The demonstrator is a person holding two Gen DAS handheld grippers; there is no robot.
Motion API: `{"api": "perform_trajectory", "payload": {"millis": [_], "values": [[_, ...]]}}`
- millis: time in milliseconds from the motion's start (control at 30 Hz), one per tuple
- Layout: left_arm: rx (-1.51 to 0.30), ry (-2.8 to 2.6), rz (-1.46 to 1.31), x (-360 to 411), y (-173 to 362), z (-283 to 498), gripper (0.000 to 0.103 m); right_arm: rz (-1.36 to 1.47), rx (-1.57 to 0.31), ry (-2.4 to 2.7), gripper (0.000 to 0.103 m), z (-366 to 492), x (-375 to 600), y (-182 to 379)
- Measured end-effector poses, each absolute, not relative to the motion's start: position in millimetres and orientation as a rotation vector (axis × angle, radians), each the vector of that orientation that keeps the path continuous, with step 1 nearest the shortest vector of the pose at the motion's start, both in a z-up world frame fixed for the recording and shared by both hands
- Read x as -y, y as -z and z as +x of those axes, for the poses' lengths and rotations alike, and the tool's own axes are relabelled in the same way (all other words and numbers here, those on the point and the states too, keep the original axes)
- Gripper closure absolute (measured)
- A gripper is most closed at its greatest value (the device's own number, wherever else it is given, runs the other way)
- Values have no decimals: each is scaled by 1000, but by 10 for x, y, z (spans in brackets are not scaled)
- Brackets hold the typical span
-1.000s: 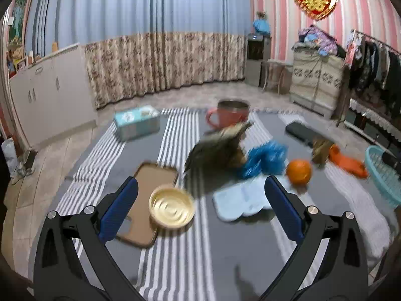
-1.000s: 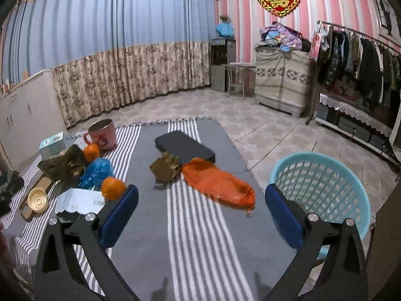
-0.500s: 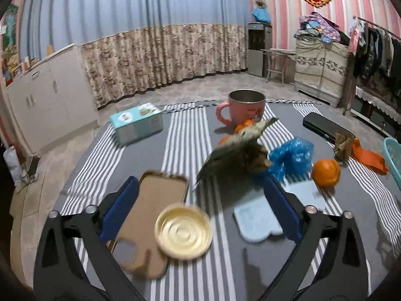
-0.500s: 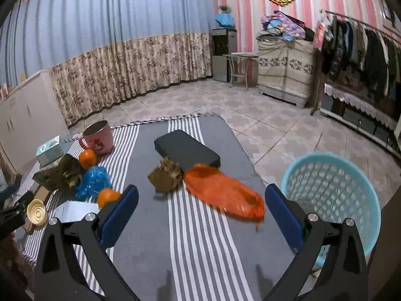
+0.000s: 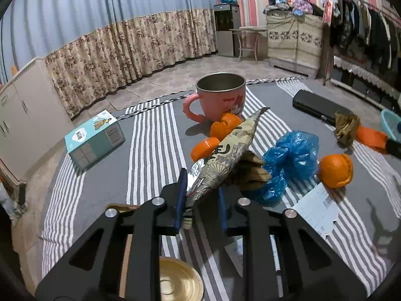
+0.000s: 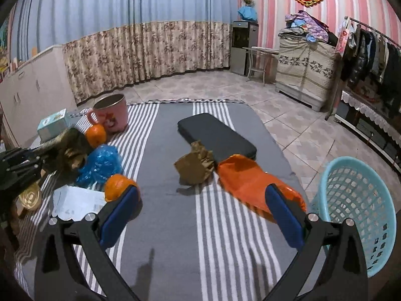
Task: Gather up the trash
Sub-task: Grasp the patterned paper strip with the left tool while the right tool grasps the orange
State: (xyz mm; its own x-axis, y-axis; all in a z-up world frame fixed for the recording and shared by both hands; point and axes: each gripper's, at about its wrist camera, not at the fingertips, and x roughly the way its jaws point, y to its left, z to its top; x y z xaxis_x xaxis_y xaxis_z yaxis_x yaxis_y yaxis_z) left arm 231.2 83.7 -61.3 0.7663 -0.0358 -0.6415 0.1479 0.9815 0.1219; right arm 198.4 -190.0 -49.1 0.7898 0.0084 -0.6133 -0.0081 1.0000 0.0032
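A patterned snack wrapper (image 5: 225,160) is pinched at its near end between the blue pads of the left gripper (image 5: 199,202) — jaws just drawn in, nearly closed on it. The wrapper is angled up toward a pink mug (image 5: 220,99) at the far side of the striped mat (image 5: 153,150). The right gripper (image 6: 200,213) is held wide open and empty over the mat, near an orange bag (image 6: 250,178) — a blue basket (image 6: 356,200) stands at right.

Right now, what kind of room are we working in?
Most likely a lived-in home room, perhaps a bedroom: a clothes rack hung with garments, long window curtains and a striped mat spread over the tiled floor.
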Motion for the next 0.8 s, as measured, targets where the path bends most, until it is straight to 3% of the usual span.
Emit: {"api": "perform_trajectory", "payload": {"millis": [67,133,700,800], "values": [[-664,92,166,-887,560,2238,98,-3,-665,-17,4,1988,1838,518],[-651,81,165,-942,527,2175,100,1,-675,-31,4,1985,1777,547],[-572,25,146,-1477,193,1782,101,59,-845,-70,6,2309,1237,890],[-569,27,136,-1492,203,1793,101,68,-880,-105,27,2361,1187,968]]}}
